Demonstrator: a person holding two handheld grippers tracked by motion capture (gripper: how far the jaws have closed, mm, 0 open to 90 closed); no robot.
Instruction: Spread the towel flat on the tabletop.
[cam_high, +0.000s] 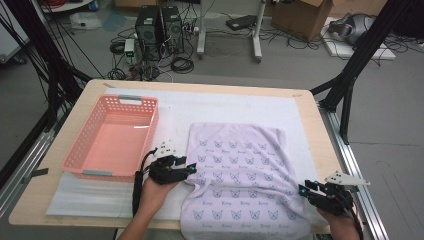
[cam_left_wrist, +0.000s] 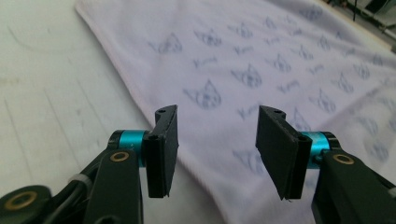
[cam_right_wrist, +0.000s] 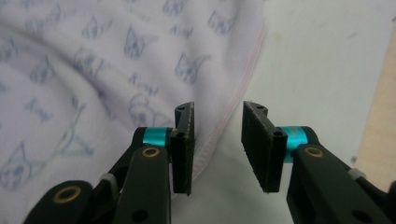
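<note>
Towel (cam_high: 240, 175) near edge cut off (bottom of high view); printed lettering unreadable.

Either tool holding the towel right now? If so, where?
Nothing held. Left tool and right tool both stand open over the towel's side edges, pads clear of the cloth.

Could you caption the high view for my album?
Two open hand-held grippers, left and right, flank a white cat-print cloth beside an empty pink plastic basket.
</note>
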